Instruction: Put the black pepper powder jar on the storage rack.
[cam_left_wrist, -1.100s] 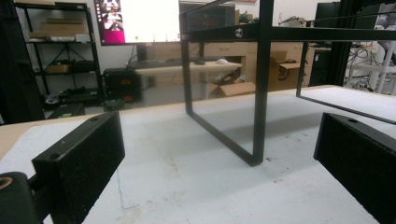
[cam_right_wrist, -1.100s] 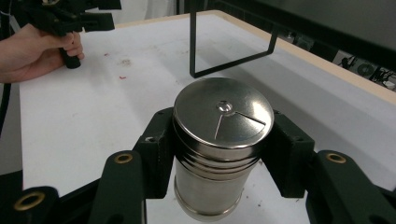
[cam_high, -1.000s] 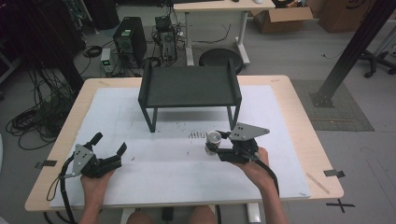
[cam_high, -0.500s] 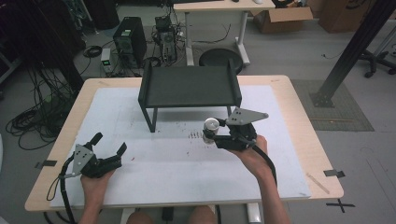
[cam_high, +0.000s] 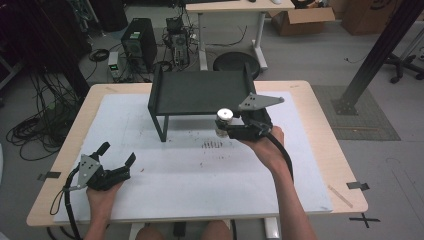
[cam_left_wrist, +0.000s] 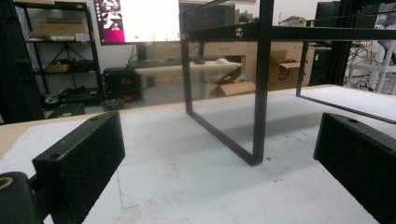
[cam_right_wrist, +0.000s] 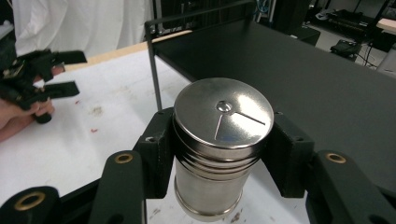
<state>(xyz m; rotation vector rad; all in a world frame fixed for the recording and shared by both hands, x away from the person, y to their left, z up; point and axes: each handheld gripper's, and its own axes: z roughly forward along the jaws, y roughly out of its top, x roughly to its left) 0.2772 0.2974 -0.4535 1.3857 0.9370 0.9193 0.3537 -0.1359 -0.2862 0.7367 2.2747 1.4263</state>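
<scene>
Right gripper (cam_right_wrist: 219, 154) clamps a ribbed steel shaker (cam_right_wrist: 217, 149), round flat lid; left gripper (cam_high: 116, 154), at 7 o'clock, gapes empty.

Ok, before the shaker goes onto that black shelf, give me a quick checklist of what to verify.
1. Grip: right gripper jaws clamp the steel shaker just under its lid on both sides: ok.
2. Shaker upright, lid on: ok.
3. Shaker bottom off the white mat: ok.
4. Shaker bottom above the black shelf top edge: cannot tell.
5. Shelf top bare where the shaker would land: ok.
6. Left gripper open, resting low on the mat, away from the shelf: ok.
</scene>
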